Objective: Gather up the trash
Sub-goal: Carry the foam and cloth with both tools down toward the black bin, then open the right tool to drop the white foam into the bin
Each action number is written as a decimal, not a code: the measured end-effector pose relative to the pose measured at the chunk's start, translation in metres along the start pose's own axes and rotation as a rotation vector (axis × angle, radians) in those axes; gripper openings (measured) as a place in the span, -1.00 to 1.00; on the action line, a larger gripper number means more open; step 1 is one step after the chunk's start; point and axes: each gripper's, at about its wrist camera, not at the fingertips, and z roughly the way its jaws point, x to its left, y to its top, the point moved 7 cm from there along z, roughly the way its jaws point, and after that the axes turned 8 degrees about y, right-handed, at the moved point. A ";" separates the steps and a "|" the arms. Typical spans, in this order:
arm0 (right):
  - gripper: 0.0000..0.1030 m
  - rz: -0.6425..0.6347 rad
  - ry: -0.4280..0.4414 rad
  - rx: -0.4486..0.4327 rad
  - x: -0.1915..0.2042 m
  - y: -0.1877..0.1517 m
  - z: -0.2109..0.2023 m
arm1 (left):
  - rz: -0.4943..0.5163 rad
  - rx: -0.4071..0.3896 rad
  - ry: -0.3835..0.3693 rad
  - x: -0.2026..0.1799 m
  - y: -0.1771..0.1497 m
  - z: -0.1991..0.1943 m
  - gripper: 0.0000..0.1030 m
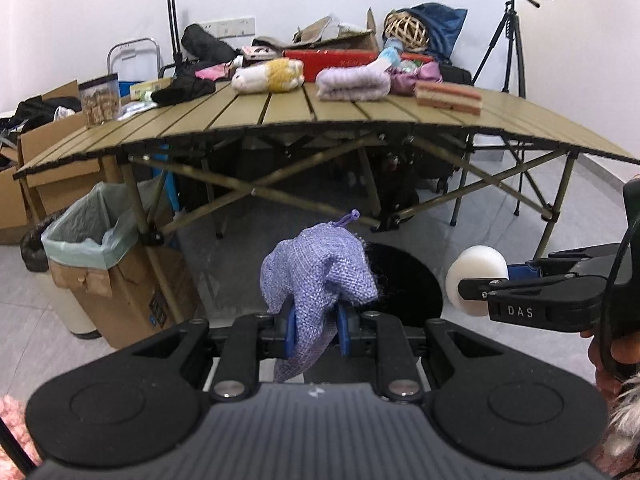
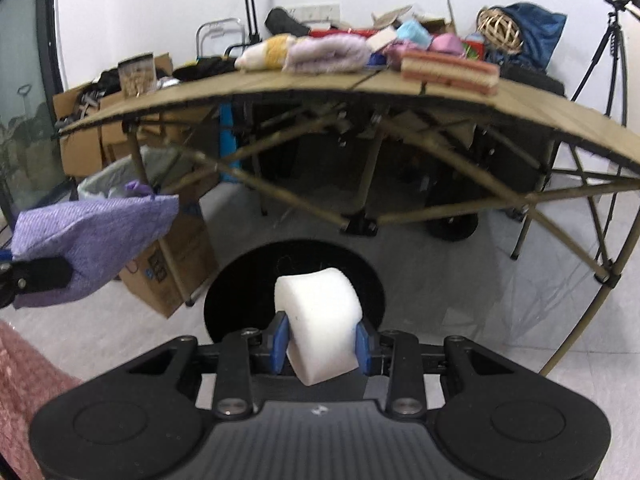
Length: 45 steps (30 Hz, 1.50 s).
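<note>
Trash fills both grippers: left gripper point(image 1: 316, 330) clenches pouch point(image 1: 320, 270), right gripper point(image 2: 320, 344) clenches foam point(image 2: 320, 312), both centre-frame above black bin point(image 2: 240, 300), ready to drop.

A slatted olive folding table point(image 1: 280, 116) is seen on a pale floor point(image 1: 460, 236). On it are laid a plush toy point(image 1: 267, 75) at twelve o'clock, a folded lilac towel point(image 1: 354, 85) beside it, a striped sponge point(image 1: 448, 97) at two o'clock and a snack jar point(image 1: 100, 100) at nine o'clock.
</note>
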 end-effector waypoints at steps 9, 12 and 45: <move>-0.37 0.003 0.017 0.054 -0.002 -0.004 0.033 | -0.010 0.050 0.029 0.004 -0.005 0.022 -0.61; -0.37 -0.018 0.013 0.062 -0.002 -0.001 0.045 | -0.016 0.064 0.035 0.004 -0.004 0.031 -0.61; 0.51 -0.016 0.004 0.127 -0.019 0.013 0.132 | -0.087 0.165 0.095 0.017 0.016 0.103 -0.61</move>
